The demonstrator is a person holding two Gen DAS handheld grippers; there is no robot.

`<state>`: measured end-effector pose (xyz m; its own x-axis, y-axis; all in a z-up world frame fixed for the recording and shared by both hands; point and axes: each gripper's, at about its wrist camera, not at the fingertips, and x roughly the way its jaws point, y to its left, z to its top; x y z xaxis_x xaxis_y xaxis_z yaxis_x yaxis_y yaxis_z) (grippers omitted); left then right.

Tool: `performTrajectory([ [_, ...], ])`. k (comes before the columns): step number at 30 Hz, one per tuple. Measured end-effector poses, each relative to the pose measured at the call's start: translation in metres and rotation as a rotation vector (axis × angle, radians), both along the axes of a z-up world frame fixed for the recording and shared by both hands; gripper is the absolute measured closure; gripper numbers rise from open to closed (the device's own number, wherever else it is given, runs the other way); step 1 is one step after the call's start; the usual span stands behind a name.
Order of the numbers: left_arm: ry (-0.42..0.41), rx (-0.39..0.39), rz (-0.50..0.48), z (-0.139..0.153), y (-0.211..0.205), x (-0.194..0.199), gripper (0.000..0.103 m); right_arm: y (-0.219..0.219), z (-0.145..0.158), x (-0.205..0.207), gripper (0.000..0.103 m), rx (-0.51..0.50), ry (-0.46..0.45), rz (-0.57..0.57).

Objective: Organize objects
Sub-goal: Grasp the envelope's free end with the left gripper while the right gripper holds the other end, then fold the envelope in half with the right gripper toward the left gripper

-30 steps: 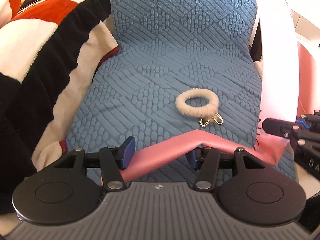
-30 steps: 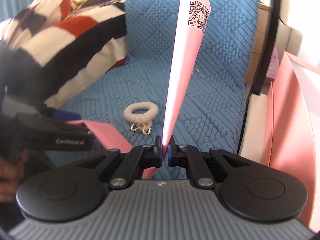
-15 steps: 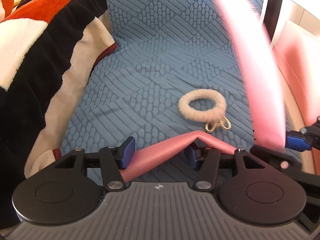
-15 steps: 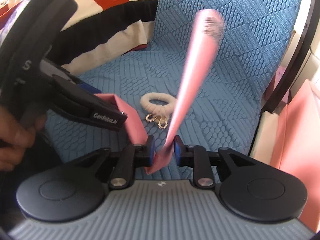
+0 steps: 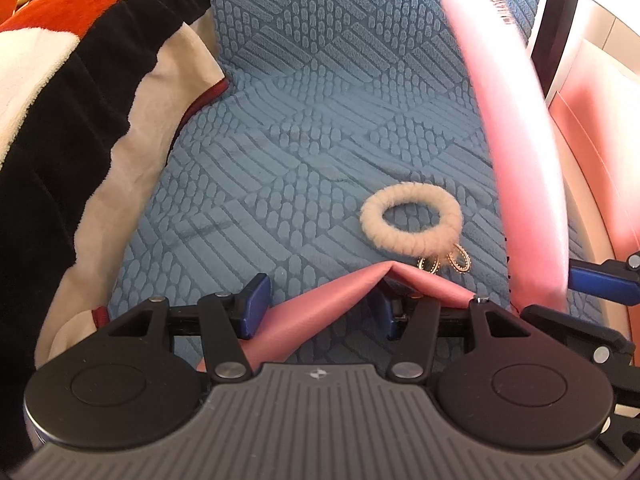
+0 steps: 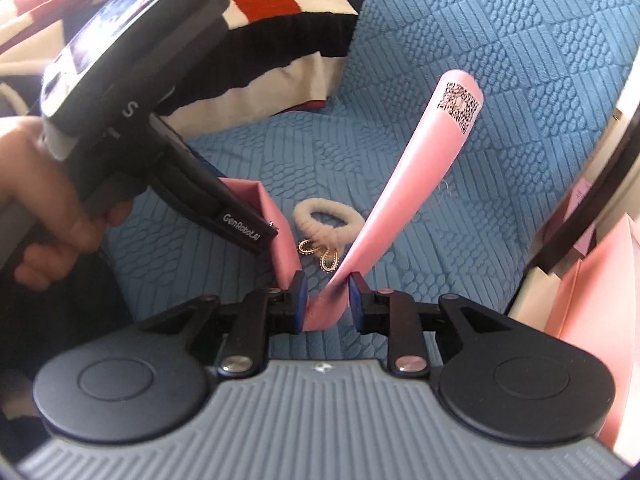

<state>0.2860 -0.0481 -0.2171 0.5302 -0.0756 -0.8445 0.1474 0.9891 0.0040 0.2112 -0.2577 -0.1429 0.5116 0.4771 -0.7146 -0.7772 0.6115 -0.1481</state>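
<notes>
Scrunchie point(image 5: 412, 222) is lying near the cushion's point(image 5: 320, 120) front edge, just ahead of both claws, left point(image 5: 316, 306) and right point(image 6: 325, 298), each standing apart around the pink bag point(image 6: 420, 184).

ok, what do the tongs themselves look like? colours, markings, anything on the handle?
Both tongs are alike: the left tongs and right tongs have a ribbed grey body, two black round discs, black linkage arms with silver pivot screws, and blue finger pads. In the right wrist view the left unit's black finger reads "GenRoboLAI" and its grey handle carries a small screen. A bare hand grips it; no cables are visible.
</notes>
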Motion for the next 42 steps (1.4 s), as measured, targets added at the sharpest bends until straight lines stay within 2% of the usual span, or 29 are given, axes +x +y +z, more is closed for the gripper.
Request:
performTrajectory([
  [9, 0.006, 0.004, -0.017, -0.002, -0.001, 0.004, 0.043, -0.004, 0.007, 0.015, 0.076, 0.041, 0.061, 0.101],
  [25, 0.014, 0.006, -0.027, -0.004, -0.004, 0.01, 0.043, -0.006, 0.009, 0.039, 0.073, 0.075, 0.203, 0.116],
  [30, 0.016, 0.007, -0.028, -0.004, -0.005, 0.011, 0.043, -0.005, 0.01, 0.04, 0.067, 0.07, 0.209, 0.11],
  [31, 0.017, 0.006, -0.027, -0.004, -0.005, 0.011, 0.043, -0.006, 0.01, 0.041, 0.057, 0.075, 0.212, 0.112],
  [32, 0.017, 0.006, -0.027, -0.004, -0.006, 0.011, 0.043, -0.006, 0.01, 0.041, 0.038, 0.08, 0.219, 0.118],
  [33, 0.016, 0.007, -0.027, -0.004, -0.006, 0.011, 0.043, -0.006, 0.01, 0.039, 0.033, 0.08, 0.217, 0.126],
  [42, 0.015, 0.007, -0.028, 0.0, -0.007, 0.015, 0.043, 0.01, 0.002, 0.035, 0.035, 0.032, 0.128, 0.123],
])
